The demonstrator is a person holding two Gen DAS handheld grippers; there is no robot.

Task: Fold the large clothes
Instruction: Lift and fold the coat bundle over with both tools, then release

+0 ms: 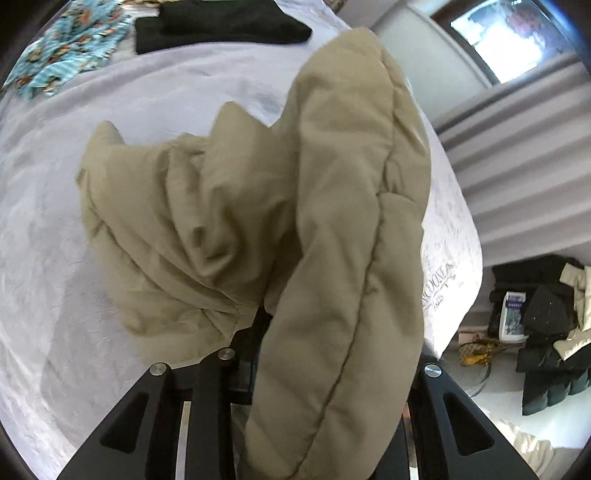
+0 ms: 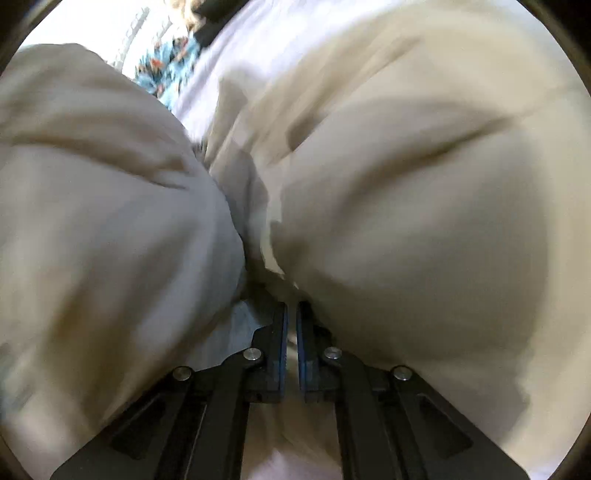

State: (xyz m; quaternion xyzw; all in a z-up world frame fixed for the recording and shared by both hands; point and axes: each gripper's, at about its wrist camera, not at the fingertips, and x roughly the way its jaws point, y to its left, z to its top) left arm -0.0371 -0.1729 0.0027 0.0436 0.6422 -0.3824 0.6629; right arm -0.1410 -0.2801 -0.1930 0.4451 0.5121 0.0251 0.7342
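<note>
A beige padded jacket (image 1: pixel 332 184) hangs bunched above the bed (image 1: pixel 55 221) in the left wrist view. My left gripper (image 1: pixel 288 325) is shut on a thick fold of it. Only its left finger (image 1: pixel 260 328) shows, because the fabric covers the other. In the blurred right wrist view the same jacket (image 2: pixel 406 221) fills nearly the whole picture. There my right gripper (image 2: pixel 291 310) has its blue pads almost together, and the fabric gathers right at the tips, pinched between them.
A folded black garment (image 1: pixel 221 26) and a teal patterned cloth (image 1: pixel 66 44) lie at the far end of the pale sheet. The bed's edge runs down the right. Beyond it are a curtain (image 1: pixel 524 147) and a pile of dark clothes (image 1: pixel 546 332) on the floor.
</note>
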